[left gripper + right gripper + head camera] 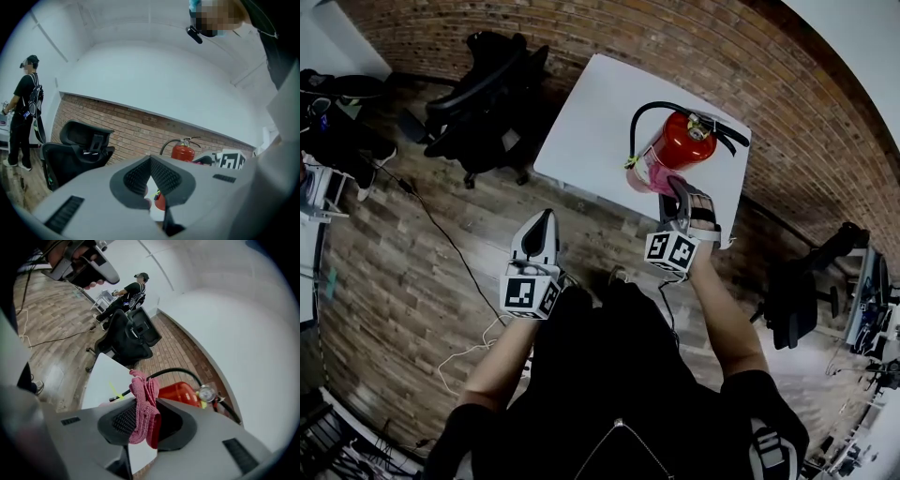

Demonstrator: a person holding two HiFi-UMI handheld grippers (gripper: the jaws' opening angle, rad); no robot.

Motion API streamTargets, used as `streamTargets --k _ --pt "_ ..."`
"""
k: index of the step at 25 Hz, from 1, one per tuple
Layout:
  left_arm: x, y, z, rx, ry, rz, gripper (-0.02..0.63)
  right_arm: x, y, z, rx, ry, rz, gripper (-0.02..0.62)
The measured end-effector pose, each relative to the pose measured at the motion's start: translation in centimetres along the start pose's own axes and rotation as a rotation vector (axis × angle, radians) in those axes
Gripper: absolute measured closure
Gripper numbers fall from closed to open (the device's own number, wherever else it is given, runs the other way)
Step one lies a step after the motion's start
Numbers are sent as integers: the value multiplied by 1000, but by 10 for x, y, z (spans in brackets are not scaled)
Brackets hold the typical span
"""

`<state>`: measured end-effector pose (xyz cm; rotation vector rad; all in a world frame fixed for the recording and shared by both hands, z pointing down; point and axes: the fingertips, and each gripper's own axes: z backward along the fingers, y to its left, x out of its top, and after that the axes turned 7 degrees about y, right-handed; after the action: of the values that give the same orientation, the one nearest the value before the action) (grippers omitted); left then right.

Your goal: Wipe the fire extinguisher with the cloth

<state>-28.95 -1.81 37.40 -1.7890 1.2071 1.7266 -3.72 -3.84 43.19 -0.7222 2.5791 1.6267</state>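
A red fire extinguisher (675, 141) with a black hose lies on its side on the white table (591, 122). My right gripper (673, 187) hovers at the table's near edge, shut on a pink cloth (649, 176) that hangs against the extinguisher's base. In the right gripper view the pink cloth (143, 411) is pinched between the jaws of the right gripper (146, 405), with the extinguisher (180, 393) just beyond. My left gripper (546, 217) is over the floor left of the table, shut and holding nothing. The left gripper view shows the left gripper (150, 162) with the extinguisher (183, 151) behind its jaws.
A black office chair (487, 103) stands left of the table and another (806, 291) at the right. A brick wall (609, 33) runs behind the table. A cable (441, 234) trails across the wooden floor. A person (26, 112) stands farther off.
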Motion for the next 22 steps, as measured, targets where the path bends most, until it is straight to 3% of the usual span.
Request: streamTargets --k 11,22 --pt "-35 42 15 60 61 31 575 -16 147 -89 245 121 -75 485" --pt "-77 90 42 136 132 60 575 -32 226 -161 306 247 -47 485"
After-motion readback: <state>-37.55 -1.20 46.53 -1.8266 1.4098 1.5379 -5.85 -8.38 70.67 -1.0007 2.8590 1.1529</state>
